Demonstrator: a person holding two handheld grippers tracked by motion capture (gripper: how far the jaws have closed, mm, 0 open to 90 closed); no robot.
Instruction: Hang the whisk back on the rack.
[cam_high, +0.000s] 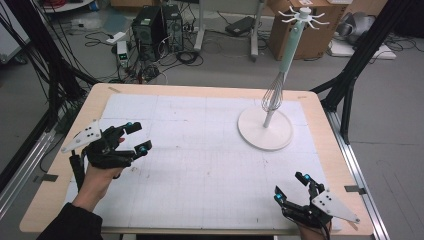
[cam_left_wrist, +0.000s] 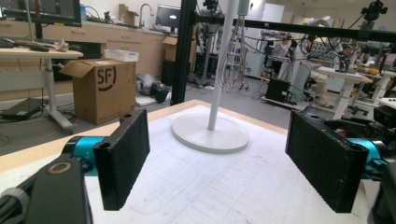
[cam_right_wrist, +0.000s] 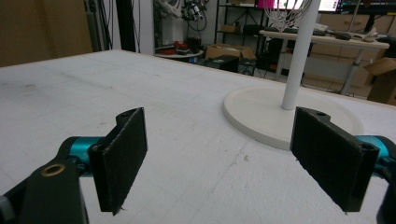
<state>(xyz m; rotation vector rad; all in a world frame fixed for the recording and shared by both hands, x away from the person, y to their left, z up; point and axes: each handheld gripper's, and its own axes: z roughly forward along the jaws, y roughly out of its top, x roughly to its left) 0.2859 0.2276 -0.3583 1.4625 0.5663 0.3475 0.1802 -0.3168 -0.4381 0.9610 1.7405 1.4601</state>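
Currently both grippers, left gripper (cam_high: 134, 137) and right gripper (cam_high: 291, 185), rest fingers open, empty, well short of the rack (cam_high: 265, 129); approach the hanging whisk (cam_high: 272, 95) slowly, level.

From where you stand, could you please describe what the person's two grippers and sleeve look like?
Both the left gripper and the right gripper are black, with teal-blue fittings at the jaws and flat, rough black rectangular pads. Each carries a grey three-cornered plate dotted with small holes. The person wears a dark sleeve on the left arm.
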